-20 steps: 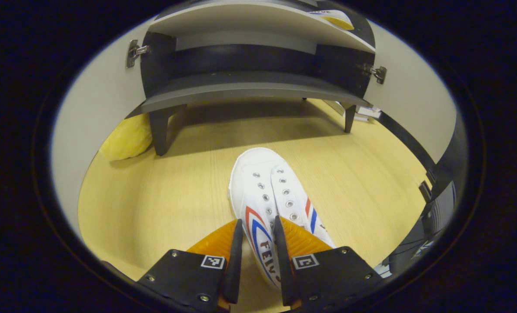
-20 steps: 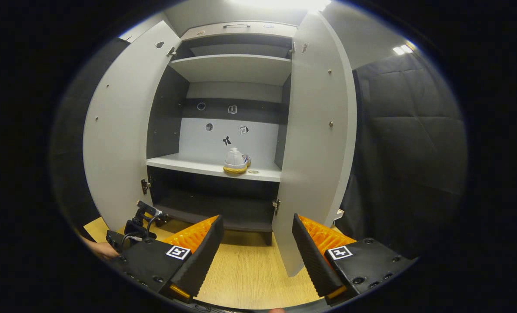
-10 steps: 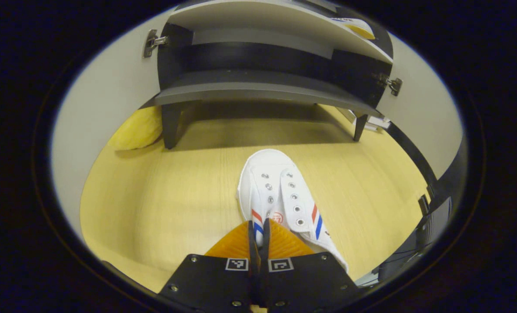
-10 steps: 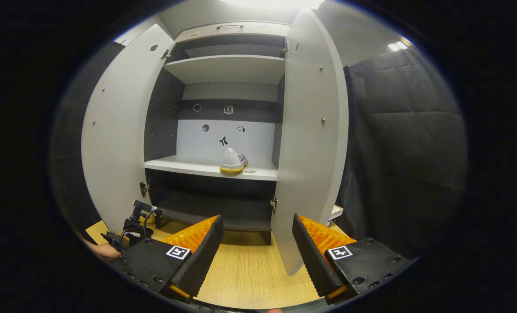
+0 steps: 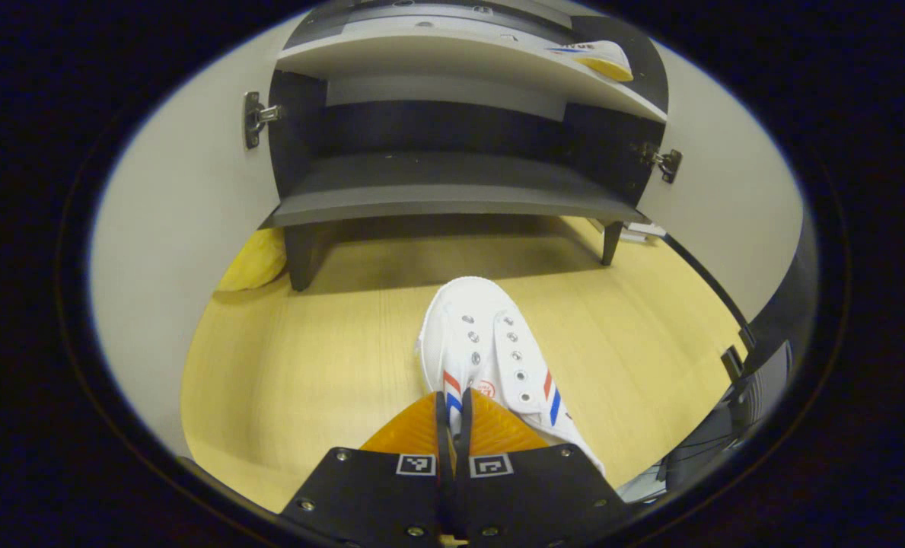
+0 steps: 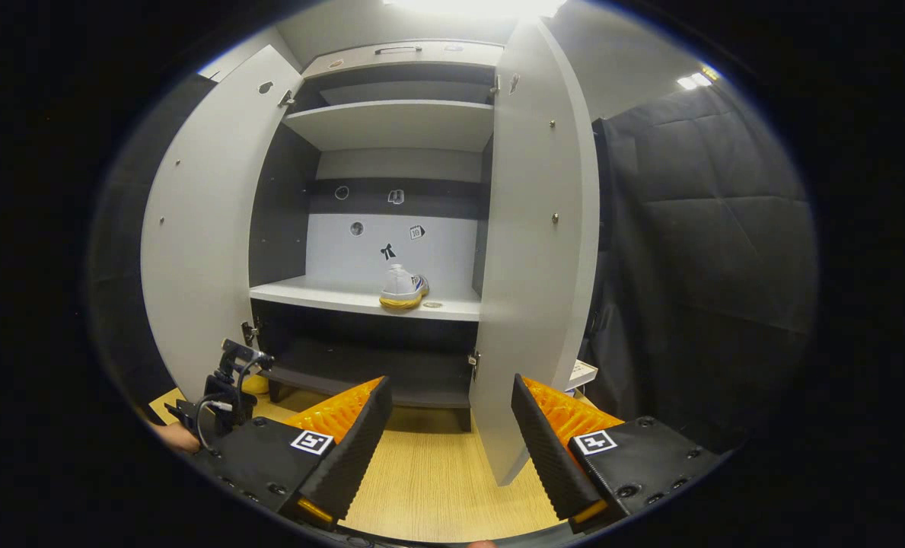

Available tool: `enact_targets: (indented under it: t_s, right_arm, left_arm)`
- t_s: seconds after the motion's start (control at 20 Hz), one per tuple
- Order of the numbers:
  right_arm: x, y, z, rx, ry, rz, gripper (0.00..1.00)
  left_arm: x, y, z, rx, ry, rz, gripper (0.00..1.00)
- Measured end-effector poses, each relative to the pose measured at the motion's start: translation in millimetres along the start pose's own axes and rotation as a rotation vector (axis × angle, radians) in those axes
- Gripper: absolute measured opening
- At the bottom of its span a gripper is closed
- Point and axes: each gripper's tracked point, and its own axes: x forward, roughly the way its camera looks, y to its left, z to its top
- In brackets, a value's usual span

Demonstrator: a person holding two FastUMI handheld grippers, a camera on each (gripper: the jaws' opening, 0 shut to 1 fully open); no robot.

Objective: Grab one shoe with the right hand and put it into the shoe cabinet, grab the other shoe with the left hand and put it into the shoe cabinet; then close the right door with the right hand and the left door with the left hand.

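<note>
White canvas shoe point(image 5: 490, 346) with red and blue side stripes lies on the wood floor point(image 5: 307, 365), toe pointing toward the shoe cabinet point(image 5: 452, 183). The left tongs point(image 5: 450, 407) are clenched on the shoe's side wall by the collar — both fingers pressed nearly together on the thin canvas. Whether the sole has left the floor, I cannot tell.

The other shoe point(image 6: 400, 288) sits on the cabinet's middle shelf point(image 6: 330, 293), right of centre, heel outward. Right tongs point(image 6: 446, 426) hang released, jaws wide and holding nothing, facing the cabinet front from well back.

Judged step: second shoe, left-hand grab made, carry to the cabinet not yet done. Next move calls for a lift up and forward; a pinch on soft canvas may let the shoe swing or sag, so keep the toe level.

Edges and room: both doors stand wide open — left door point(image 6: 201, 228) and right door point(image 6: 540, 251) flank the opening. The dark bottom shelf point(image 5: 444, 194) lies straight ahead and bare; its front lip is the edge to clear. Open shelf room to the left of the stowed shoe. A yellow soft object point(image 5: 258, 262) sits beside the cabinet's left leg, out of the path.
</note>
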Motion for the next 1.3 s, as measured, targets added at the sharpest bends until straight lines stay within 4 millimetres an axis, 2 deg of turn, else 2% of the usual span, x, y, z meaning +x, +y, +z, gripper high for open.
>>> enact_targets:
  t_s: [0.35,0.5,0.7,0.85,1.15,1.3]
  right_arm:
    - [-5,0,8,0.007,-0.026,0.005,0.99]
    - [-6,-2,9,0.012,-0.030,0.004,0.97]
    - [-7,-3,9,0.025,-0.029,0.010,0.98]
    - [-8,-4,15,0.024,-0.043,0.012,0.99]
    - [-3,-9,21,0.038,-0.053,0.024,0.98]
    - [1,-10,21,0.036,-0.049,0.031,0.97]
  left_arm:
    - [-37,-2,47,0.007,-0.096,-0.008,0.01]
    - [-49,-11,72,0.004,-0.140,-0.020,0.01]
    - [-84,-24,121,0.024,-0.211,-0.035,0.02]
    - [-102,-33,151,0.027,-0.249,-0.053,0.01]
    - [-120,-47,225,0.032,-0.351,-0.063,0.01]
    - [-121,-42,267,0.018,-0.399,-0.051,0.01]
